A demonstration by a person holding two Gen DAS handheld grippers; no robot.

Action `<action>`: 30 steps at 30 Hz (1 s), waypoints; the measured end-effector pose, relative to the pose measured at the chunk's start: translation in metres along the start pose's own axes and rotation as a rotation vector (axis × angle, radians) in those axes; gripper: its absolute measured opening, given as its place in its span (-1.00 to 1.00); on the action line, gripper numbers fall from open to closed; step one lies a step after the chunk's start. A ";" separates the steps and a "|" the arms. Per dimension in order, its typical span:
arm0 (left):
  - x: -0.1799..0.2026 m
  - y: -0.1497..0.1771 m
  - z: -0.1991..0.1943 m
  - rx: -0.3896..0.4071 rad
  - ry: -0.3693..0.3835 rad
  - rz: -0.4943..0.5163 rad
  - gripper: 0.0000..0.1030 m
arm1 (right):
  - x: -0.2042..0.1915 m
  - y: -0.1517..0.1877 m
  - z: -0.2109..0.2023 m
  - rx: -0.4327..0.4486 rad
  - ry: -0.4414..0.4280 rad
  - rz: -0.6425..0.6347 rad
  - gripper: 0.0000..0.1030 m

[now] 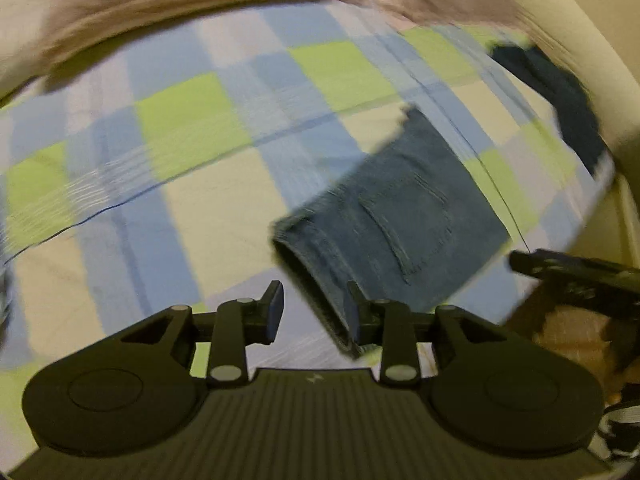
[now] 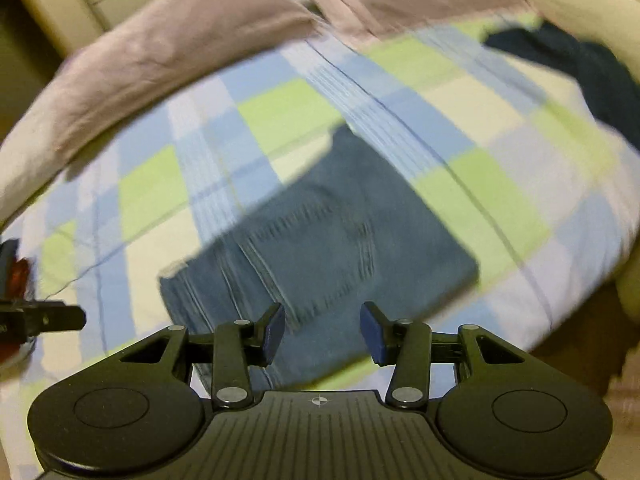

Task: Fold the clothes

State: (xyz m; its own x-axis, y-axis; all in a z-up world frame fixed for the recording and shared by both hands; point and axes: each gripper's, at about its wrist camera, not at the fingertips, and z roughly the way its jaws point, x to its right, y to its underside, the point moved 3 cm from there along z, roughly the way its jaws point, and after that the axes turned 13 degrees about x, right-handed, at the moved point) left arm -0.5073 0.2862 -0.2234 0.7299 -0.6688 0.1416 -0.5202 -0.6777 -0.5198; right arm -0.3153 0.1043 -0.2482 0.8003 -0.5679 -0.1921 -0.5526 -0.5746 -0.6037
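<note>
Checked bed (image 1: 192, 128) bears folded jeans (image 1: 400, 216); both claws, left (image 1: 314, 312) and right (image 2: 322, 332), gape empty, and a careless snag could undo the fold.

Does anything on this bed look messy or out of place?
The folded jeans lie flat and tidy on the checked sheet. Only the dark garment looks off: it sits crumpled, unfolded, at the far edge of the bed.

A pair of blue jeans (image 1: 400, 216) lay folded into a compact rectangle on the bed, a stitched back pocket facing up and the hems stacked at one end. A dark navy garment (image 2: 592, 68) lay crumpled near the bed's far edge, well apart.
</note>
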 end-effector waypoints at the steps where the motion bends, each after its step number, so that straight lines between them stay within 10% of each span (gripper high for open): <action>1: 0.000 -0.002 -0.007 0.019 -0.033 -0.030 -0.45 | 0.001 -0.011 0.002 0.004 -0.020 -0.031 -0.11; 18: 0.153 0.062 -0.063 0.180 -0.352 -0.348 -0.18 | 0.086 -0.052 -0.014 -0.121 -0.328 -0.464 -0.11; 30: 0.167 0.056 -0.093 0.232 -0.427 -0.330 -0.12 | 0.104 -0.060 -0.042 -0.102 -0.354 -0.417 -0.11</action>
State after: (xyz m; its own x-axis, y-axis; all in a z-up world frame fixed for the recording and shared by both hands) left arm -0.4563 0.1080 -0.1508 0.9757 -0.2193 0.0003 -0.1598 -0.7121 -0.6837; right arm -0.2085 0.0550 -0.1996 0.9757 -0.0577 -0.2113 -0.1777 -0.7723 -0.6099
